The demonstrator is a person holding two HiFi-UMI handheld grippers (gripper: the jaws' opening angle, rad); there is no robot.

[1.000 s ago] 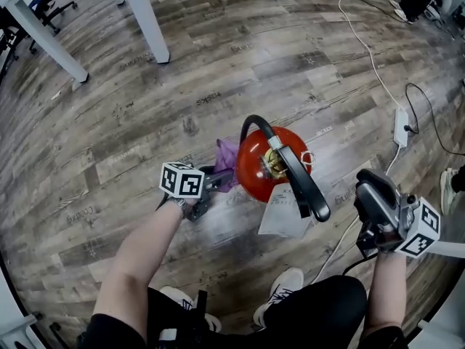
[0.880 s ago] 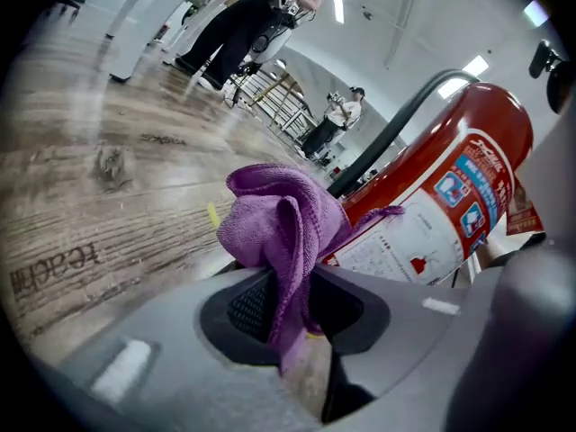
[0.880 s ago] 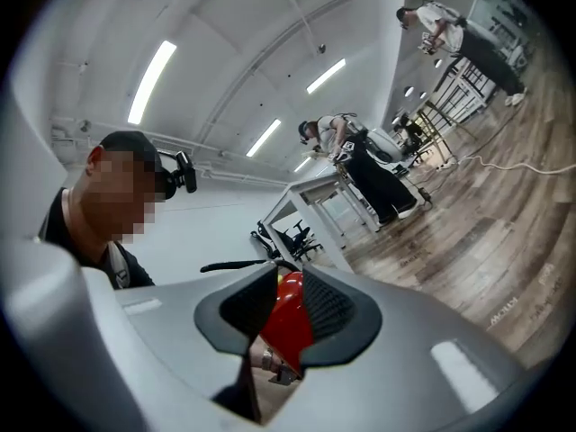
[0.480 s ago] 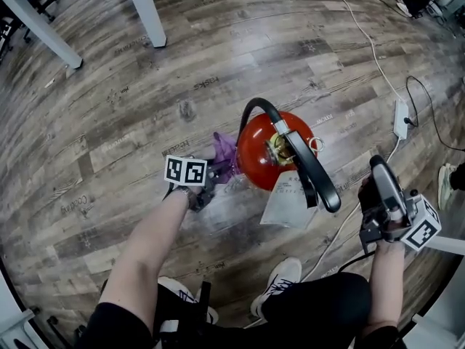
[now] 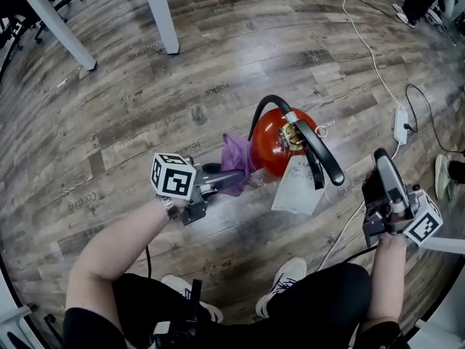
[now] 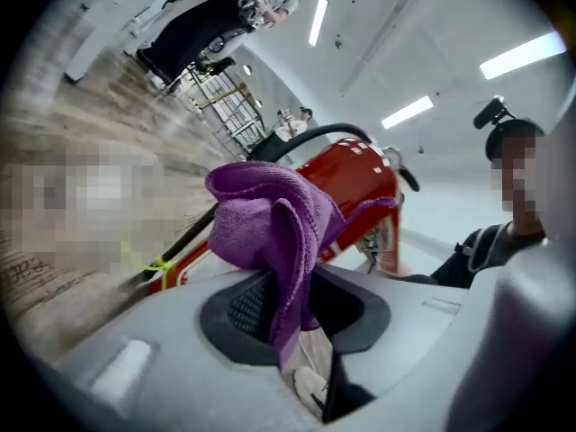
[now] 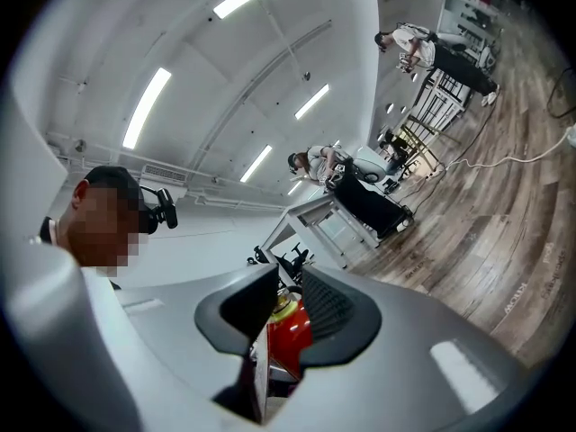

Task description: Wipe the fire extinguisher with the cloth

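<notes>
A red fire extinguisher [image 5: 276,147] stands upright on the wooden floor, with a black handle [image 5: 321,155], a black hose [image 5: 263,110] and a white paper tag [image 5: 298,189]. A purple cloth [image 5: 236,167] hangs against its left side, pinched in my left gripper [image 5: 234,179]. In the left gripper view the cloth [image 6: 270,228] bunches out of the left gripper [image 6: 292,300] in front of the extinguisher [image 6: 360,174]. My right gripper [image 5: 380,158] is held apart to the extinguisher's right, jaws a narrow gap apart and empty. Through the right gripper [image 7: 288,300] the extinguisher [image 7: 290,336] shows beyond.
White table legs [image 5: 163,20] stand at the far left. A power strip [image 5: 401,126] with a white cable [image 5: 363,42] and a black cable [image 5: 430,115] lies to the right. The person's shoe [image 5: 289,281] is close below the extinguisher. Other people stand far off.
My left gripper has lifted the purple cloth up from near the floor, along the extinguisher's left side. The right gripper has stayed about where it was.
</notes>
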